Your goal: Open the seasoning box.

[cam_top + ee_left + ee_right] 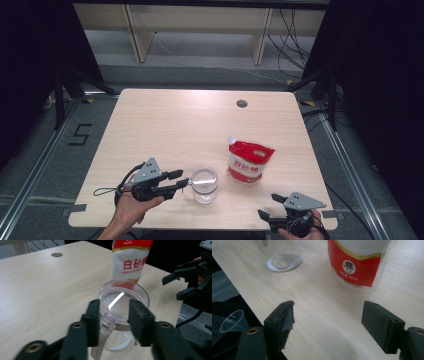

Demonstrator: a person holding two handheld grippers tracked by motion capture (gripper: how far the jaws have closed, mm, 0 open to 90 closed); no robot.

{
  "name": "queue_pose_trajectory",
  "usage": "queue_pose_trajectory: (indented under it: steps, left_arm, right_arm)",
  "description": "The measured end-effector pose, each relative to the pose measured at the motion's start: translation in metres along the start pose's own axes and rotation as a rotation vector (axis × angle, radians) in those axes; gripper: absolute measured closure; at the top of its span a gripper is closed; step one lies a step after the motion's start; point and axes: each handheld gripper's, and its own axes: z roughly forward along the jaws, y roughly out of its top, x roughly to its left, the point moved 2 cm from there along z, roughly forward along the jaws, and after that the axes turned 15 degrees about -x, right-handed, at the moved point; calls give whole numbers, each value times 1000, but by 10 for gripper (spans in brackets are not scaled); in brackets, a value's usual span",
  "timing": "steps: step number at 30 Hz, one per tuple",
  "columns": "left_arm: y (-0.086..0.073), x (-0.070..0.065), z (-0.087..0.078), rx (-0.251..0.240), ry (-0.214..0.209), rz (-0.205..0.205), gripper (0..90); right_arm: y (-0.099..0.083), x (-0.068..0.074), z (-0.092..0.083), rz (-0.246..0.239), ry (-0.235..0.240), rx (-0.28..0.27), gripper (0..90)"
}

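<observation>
While the left tongs (181,180) reach in from the left at the near side of the counter (165,125), their jaws stand apart on either side of the clear handle (108,319) of a glass mug (205,184), and the left gripper view shows a gap between each pad and the handle, so nothing is clamped. That mug stands upright near the front edge, a little left of the middle, with a thin white layer at its bottom (seen through the wall in the right gripper view, where the base (284,262) sits at the upper left). Just beside it, to the right and slightly farther back, a red and white pouch (248,161) of white sugar stands on its base with a small spout at its top left corner; the two are near but apart. At the front right corner of the counter the right tongs (270,206) are held by a hand (305,231) at the table edge, jaws wide apart and holding nothing, pointing toward the pouch and mug. In the right gripper view a small clear funnel (234,320) lies below the counter edge at the lower left, against something dark. A round dark grommet hole (242,103) sits near the far edge of the counter.
</observation>
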Motion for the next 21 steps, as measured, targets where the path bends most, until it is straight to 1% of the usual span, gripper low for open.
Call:
queue_pose_trajectory:
  steps: [1, 2, 3, 4, 5, 6, 8, 9, 10, 11, 12, 13, 14, 15, 16, 17, 18, 19, 20, 21]
  left_arm:
    - [0, 1, 0, -11, -3, 15, 788]
    - [0, 1, 0, -11, -3, 15, 824]
    - [-1, 1, 0, -3, 4, 30, 847]
    - [-1, 1, 0, -3, 4, 30, 864]
    - [-3, 1, 3, -4, 5, 31, 879]
    - [-4, 1, 3, -1, 18, 17, 887]
    - [-5, 2, 5, 0, 11, 23, 892]
    - [-6, 2, 8, 7, -2, 33, 892]
    - [-6, 2, 8, 7, -2, 33, 892]
    - [-8, 0, 10, 7, 2, 4, 893]
    - [-8, 0, 10, 7, 2, 4, 893]
    - [-9, 0, 12, 12, -5, 20, 893]
    - [-9, 0, 12, 12, -5, 20, 892]
    - [-11, 0, 14, 22, -7, 39, 893]
    - [-12, 0, 14, 24, 0, 33, 892]
    - [-12, 0, 14, 21, -2, 31, 893]
    - [-13, -1, 14, 16, 7, 7, 893]
    - [-13, -1, 14, 16, 7, 7, 892]
    - [-12, 1, 13, 23, 10, 32, 893]
    - [-12, 1, 13, 22, 8, 32, 892]
  right_arm:
    - [0, 1, 0, 5, -4, 11, 268]
    - [0, 1, 0, 5, -4, 11, 268]
    - [1, 2, 1, 13, 11, 3, 268]
    - [1, 2, 1, 13, 11, 3, 268]
    - [1, 2, 3, -4, 20, 1, 268]
    - [2, 2, 3, -6, 4, -3, 268]
    - [2, 3, 3, -10, 2, -6, 269]
    - [4, 5, 4, -9, 17, -4, 290]
    - [4, 5, 4, -9, 17, -4, 290]
    - [6, 8, 6, -6, 32, -15, 320]
    - [6, 8, 6, -6, 32, -15, 320]
    - [9, 8, 8, -47, 34, -40, 361]
    - [9, 8, 8, -47, 34, -40, 361]
    - [13, 12, 8, -12, 30, -48, 431]
    - [15, 10, 11, -35, 52, -76, 449]
    - [17, 15, 10, 6, 38, -74, 465]
    - [20, 13, 12, -43, 50, -101, 486]
    - [20, 13, 12, -43, 50, -101, 486]
    - [24, 15, 16, -58, 67, -113, 508]
    - [24, 20, 17, -16, 71, -102, 528]
